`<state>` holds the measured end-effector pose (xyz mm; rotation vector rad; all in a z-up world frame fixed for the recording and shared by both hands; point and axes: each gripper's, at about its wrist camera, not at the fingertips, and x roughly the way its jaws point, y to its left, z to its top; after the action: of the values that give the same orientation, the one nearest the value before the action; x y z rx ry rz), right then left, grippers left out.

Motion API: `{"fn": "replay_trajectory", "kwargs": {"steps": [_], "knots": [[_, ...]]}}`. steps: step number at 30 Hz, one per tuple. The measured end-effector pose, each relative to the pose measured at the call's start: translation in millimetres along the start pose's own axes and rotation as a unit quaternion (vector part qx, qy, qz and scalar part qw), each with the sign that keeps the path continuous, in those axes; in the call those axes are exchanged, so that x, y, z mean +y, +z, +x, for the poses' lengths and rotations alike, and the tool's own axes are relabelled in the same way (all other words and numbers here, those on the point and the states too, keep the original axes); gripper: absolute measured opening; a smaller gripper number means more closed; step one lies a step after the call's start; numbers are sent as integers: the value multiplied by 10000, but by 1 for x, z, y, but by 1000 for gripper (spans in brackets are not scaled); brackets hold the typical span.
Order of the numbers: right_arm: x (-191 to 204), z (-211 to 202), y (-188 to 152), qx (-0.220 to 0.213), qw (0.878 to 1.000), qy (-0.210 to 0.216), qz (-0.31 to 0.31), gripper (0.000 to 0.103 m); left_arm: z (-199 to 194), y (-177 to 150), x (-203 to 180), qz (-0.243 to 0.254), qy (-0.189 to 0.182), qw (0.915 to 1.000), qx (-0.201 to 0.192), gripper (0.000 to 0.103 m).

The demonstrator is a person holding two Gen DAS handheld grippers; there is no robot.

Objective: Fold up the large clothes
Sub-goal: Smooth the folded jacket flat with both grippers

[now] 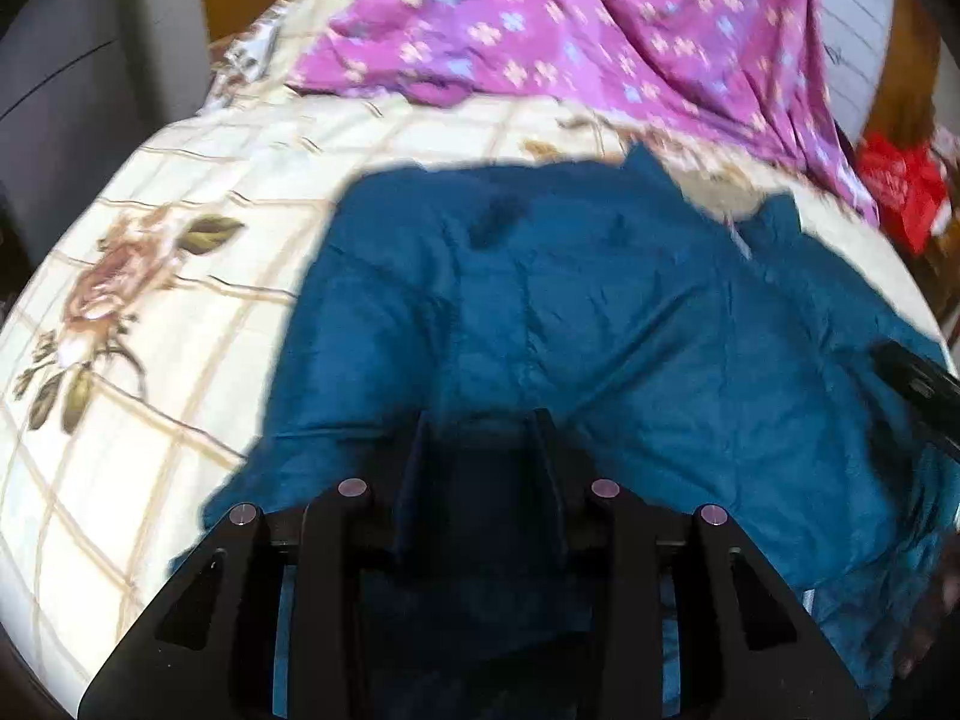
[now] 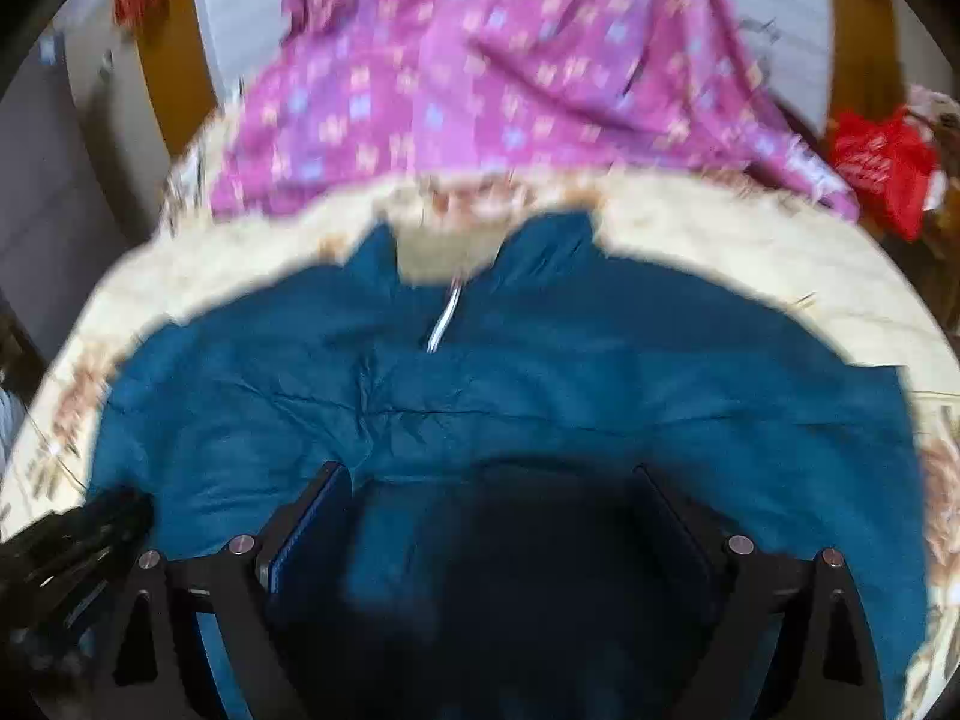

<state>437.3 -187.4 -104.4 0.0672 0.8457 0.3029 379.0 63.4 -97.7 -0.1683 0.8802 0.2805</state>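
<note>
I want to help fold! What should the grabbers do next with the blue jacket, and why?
Probably lower both and pinch the near hem. The blue jacket lies spread on the bed, collar far away, and the left gripper and right gripper hover open above it.

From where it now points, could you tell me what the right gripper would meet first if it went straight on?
Most likely the blue jacket: the right gripper, jaws open, hovers over its body, facing the collar. Depth is blurred, so contact distance is unclear.
</note>
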Motion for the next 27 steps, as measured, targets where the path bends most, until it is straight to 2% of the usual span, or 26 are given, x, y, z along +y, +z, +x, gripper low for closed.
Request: {"fn": "replay_trajectory", "kwargs": {"steps": [3,5,7,9,11,13,18,24,27], "knots": [[-9,-48,-12,-460,9989,-64,116,93,-33,3,-10,156,-155,9974,-690,34],[-14,-59,-16,-540,9982,-140,215,96,-41,-1,-26,468,-390,9947,-824,34],[-22,-50,-28,-345,9985,-306,297,103,-22,-9,-41,742,-561,9951,-344,34],[-37,-6,-50,476,9974,-354,413,103,5,-21,-48,881,-595,9941,225,35],[-41,-1,-59,332,9985,-166,397,103,6,-26,-52,1038,-456,9935,66,36],[-41,-3,-59,312,9984,-161,436,103,6,-23,-51,997,-391,9942,84,43],[-36,-5,-59,306,9985,-228,388,103,12,-21,-44,713,-581,9957,93,46],[-39,-1,-59,278,9986,-241,390,103,10,-26,-50,794,-444,9958,-110,47],[-38,1,-57,356,9984,-287,323,103,-2,-27,-40,666,-635,9957,-99,47]]}}
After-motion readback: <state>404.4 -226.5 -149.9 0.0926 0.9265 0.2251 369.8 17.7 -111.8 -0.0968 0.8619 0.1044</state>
